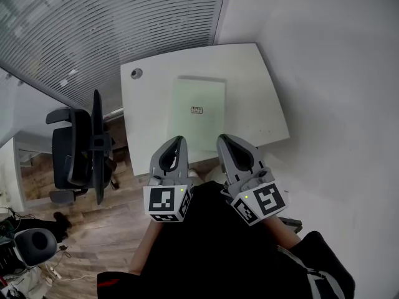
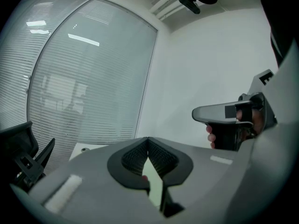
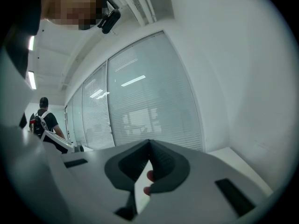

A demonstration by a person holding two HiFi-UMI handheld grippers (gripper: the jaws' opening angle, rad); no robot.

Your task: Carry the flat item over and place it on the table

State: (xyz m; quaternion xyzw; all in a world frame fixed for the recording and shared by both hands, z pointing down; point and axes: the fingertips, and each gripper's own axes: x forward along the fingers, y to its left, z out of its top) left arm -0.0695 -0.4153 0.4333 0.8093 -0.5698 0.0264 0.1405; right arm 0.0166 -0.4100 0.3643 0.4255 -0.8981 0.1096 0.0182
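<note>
Flat item [image 1: 199, 108] lies on table [image 1: 262, 92], just beyond gripper tips. Left gripper [image 1: 180, 139] jaws closed, holding nothing; right gripper [image 1: 222, 139] likewise. Placing step looks done; next: pull back without nudging item

Two grey moulded grippers are seen, the left gripper [image 1: 179, 139] and the right gripper [image 1: 222, 137]; each is tapered to a rounded tip and edged in black; ribbed black pads [image 2: 133, 157] are set inside the shell; a white cube [image 1: 167, 203] printed with black square markers is carried at the near end of the left one, and a like cube at the near end of the right; a small green light [image 1: 181, 190] is lit beside each; black clothing [image 1: 212, 254] is worn, with a red patch [image 1: 107, 283] at the near left and pale stripes [image 1: 310, 278] on the right sleeve.
</note>
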